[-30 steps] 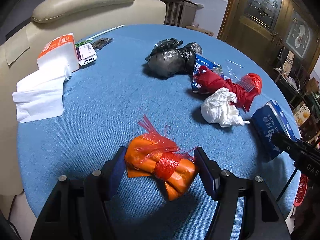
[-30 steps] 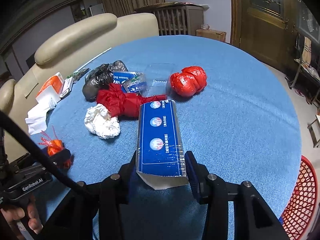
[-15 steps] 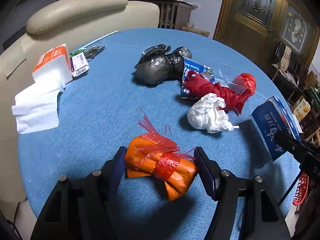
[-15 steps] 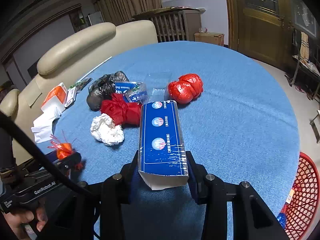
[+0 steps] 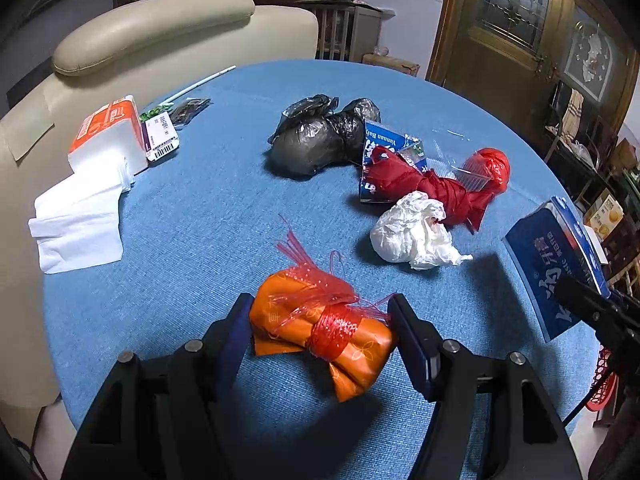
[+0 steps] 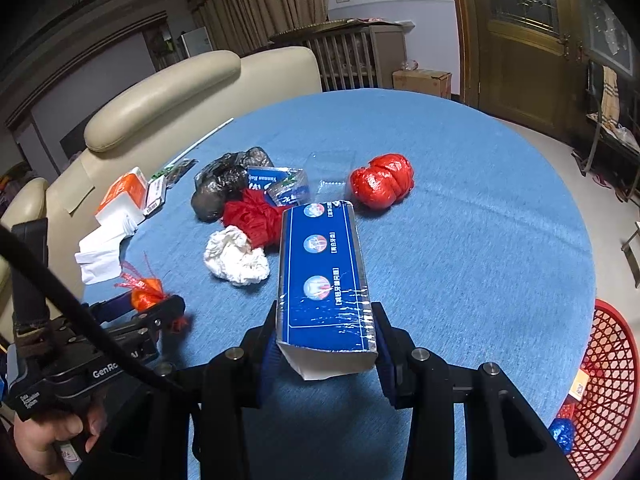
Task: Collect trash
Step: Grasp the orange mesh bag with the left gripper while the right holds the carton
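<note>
**Both grippers loaded, and either load can slip before the basket**

Left wrist view. My left gripper is clenched on the orange bundle, low in the middle of the frame. The bundle looks lifted above the blue table, because a dark shadow lies under it. I judge this grip as the weaker one: the bundle is soft, wrapped in red net, and its lower end hangs below the fingers. If I swing too fast, it can rotate or slide out. The loose net strands at its top can also catch on something. In the upper right of the frame more trash is waiting: a black bag, a red cloth bundle and a white crumpled paper. The tissue pack at the left is probably not trash, so I should not take it by mistake.

Right wrist view. My right gripper grasps the blue box near its open lower end, in the middle of the frame. The long part of the box stands far forward of the fingers, so it can tip, and the thin carton may crush. The red basket is at the lower right edge, below the table rim, with some pieces already inside. If I release too early, the box can hit the rim and fall on the floor. The red bag lies beyond the box, not touching it.
</note>
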Demonstrator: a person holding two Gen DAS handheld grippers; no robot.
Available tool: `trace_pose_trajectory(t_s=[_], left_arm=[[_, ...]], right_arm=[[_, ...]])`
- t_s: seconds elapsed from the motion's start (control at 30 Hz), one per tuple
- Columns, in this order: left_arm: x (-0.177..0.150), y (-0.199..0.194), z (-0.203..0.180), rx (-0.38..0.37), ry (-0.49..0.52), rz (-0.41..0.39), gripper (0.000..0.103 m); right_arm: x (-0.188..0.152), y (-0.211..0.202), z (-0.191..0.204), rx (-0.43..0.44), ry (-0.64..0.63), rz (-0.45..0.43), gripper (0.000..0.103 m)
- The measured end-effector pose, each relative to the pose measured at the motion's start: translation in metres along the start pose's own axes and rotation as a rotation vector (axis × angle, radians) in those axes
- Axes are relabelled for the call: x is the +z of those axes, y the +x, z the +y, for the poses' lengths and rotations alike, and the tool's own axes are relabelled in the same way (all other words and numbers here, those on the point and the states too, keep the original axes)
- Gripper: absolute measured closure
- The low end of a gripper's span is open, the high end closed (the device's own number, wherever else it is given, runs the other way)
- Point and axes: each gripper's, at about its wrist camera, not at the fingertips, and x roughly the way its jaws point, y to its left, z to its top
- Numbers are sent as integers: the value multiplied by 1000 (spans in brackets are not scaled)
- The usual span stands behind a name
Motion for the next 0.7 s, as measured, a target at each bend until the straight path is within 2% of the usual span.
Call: trace_pose_trajectory(t_s=[0.3, 0.7], left_arm=[[0, -6, 1, 10, -4, -8, 34], [3, -9, -14, 14, 43, -16, 34]], right_arm=[[-2, -4, 4, 10, -4, -10, 59], [-5, -9, -6, 10, 32, -26, 59]])
